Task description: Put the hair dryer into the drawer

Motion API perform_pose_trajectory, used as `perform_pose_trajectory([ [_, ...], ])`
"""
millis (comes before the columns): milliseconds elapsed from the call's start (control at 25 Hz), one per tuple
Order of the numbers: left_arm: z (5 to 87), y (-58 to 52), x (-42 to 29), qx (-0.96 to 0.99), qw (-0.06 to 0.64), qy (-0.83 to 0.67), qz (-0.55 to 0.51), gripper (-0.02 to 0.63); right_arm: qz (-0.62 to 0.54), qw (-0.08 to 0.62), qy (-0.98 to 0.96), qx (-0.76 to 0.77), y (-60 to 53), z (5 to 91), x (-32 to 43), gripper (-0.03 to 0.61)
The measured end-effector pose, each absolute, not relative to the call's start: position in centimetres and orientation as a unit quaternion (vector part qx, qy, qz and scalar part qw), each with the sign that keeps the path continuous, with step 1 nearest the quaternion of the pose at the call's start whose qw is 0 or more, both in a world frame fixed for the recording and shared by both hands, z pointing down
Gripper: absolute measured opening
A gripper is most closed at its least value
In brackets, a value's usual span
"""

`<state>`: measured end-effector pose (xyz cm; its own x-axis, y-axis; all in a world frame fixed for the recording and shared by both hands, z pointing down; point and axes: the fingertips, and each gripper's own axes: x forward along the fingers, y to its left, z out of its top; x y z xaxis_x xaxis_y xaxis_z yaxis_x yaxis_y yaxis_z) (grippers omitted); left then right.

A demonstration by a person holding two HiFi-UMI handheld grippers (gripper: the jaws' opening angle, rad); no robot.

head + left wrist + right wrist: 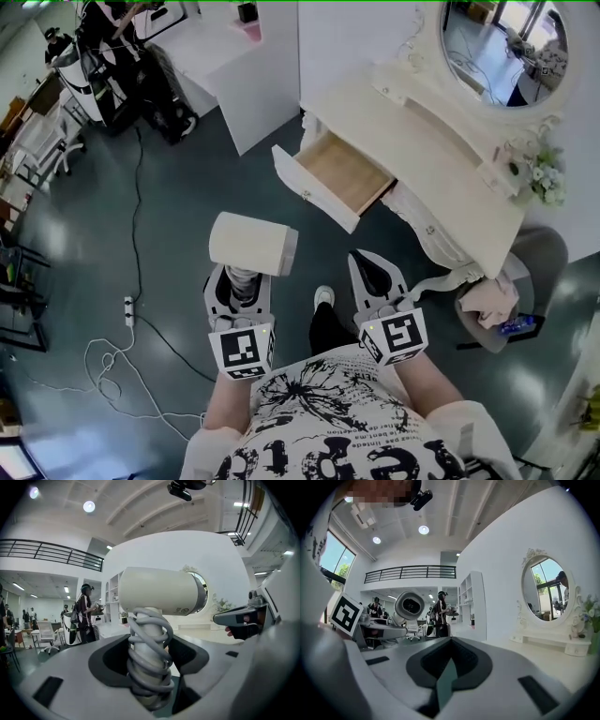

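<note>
The cream hair dryer is held up off the floor, its barrel lying level. My left gripper is shut on its handle, which has the grey cord wound round it. In the left gripper view the barrel crosses above the jaws. The open wooden drawer juts from the white dressing table, ahead and to the right of the dryer, and nothing shows inside it. My right gripper hangs beside the dryer, shut and holding nothing, with its tips together. The dryer's nozzle shows at the left of the right gripper view.
An oval mirror and flowers stand on the dressing table. A stool with a cloth sits to the right. A power strip and cables lie on the dark floor at left. A white cabinet stands behind, with people beyond it.
</note>
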<state>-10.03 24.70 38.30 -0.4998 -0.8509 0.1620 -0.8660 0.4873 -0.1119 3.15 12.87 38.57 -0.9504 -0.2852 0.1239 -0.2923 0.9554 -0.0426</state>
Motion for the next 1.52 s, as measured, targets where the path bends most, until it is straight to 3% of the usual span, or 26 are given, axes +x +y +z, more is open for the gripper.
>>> perform_pose_trajectory([
  [560,38.6,2.4,-18.6,0.555,0.037,-0.824,0.107,0.256,0.04,0.055,-0.979,0.19,-8.3,38.1,-5.7,0.012],
  [1520,46.2,-21.8,-24.5,0.819,0.085,-0.54,0.175,0.256,0.109,0.068,-0.87,0.476,-23.1,43.0,-9.8,0.012],
])
